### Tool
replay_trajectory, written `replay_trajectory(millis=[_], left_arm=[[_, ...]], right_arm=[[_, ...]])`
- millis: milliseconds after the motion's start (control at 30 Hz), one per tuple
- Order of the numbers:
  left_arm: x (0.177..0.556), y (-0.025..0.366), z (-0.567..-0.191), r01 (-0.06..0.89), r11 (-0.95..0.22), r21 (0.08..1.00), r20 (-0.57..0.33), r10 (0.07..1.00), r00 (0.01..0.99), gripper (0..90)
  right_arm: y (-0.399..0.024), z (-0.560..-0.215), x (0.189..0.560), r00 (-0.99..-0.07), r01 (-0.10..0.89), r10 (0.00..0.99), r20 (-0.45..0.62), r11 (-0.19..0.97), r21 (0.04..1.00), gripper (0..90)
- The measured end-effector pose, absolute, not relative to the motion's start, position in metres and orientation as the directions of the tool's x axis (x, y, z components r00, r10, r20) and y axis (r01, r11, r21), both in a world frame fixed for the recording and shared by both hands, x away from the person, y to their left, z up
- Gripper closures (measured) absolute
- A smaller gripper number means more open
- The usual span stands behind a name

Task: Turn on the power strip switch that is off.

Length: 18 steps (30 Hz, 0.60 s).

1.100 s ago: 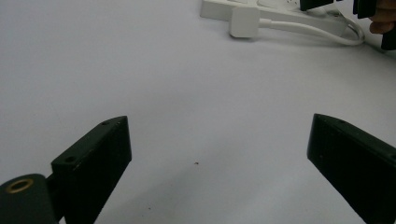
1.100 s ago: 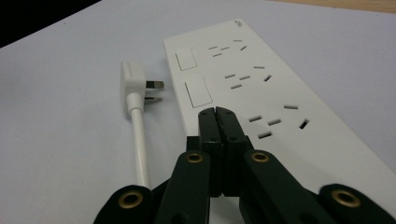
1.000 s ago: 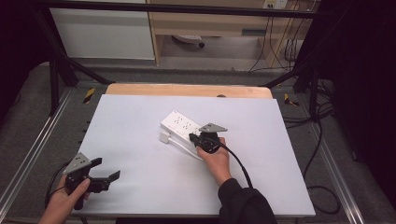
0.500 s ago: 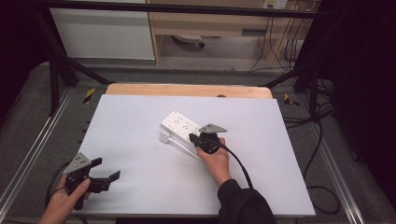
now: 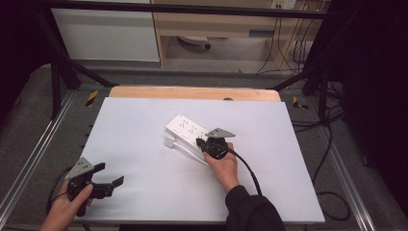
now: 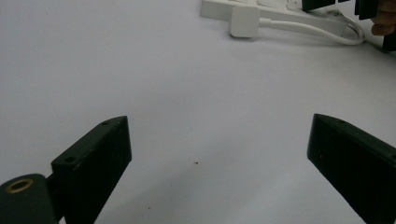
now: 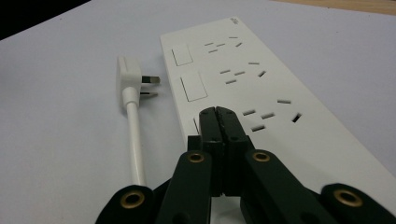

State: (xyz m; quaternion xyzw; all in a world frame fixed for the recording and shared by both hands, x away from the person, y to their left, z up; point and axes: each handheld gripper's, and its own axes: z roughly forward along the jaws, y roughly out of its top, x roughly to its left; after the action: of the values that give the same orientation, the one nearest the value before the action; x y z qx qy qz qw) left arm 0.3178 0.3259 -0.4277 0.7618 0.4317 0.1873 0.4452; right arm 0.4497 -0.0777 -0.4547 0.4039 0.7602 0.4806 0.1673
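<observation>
The white power strip (image 5: 188, 132) lies near the middle of the white surface (image 5: 144, 192), its long axis running from about 10 o'clock to 4 o'clock in the high view. The right claw (image 7: 219, 116) is shut tight with nothing between its jaws, and its joined tips sit over the strip's near end, at the nearest rocker switch (image 7: 196, 126) in the column along the strip's left edge; whether they touch it I cannot tell. In the right gripper view the strip runs straight away toward 12 o'clock, so the coming move looks like a short push down or forward along that axis, and the right hand (image 5: 222, 166) is plainly the nearer one. The strip's own white plug (image 7: 128, 74) lies loose just beside it at 10 o'clock from the tips, its cord (image 7: 135, 140) trailing back along the strip's left side, apart from the claw. The left claw (image 5: 108, 185) stands wide open and empty near the surface's front-left corner, well apart from the strip, which lies toward 1 o'clock from it. There is bare room on every side of the strip, and all edges are well off.
</observation>
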Motion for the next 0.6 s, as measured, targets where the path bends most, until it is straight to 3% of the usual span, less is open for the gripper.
replay_trajectory(millis=[600], left_arm=[[0.3179,0.3264,-0.4282,0.493,-0.230,0.839,-0.104,0.822,0.560,6.4]], right_arm=[[-0.0753,-0.4473,0.4482,-0.633,0.438,0.760,0.148,0.194,0.878,90.0]])
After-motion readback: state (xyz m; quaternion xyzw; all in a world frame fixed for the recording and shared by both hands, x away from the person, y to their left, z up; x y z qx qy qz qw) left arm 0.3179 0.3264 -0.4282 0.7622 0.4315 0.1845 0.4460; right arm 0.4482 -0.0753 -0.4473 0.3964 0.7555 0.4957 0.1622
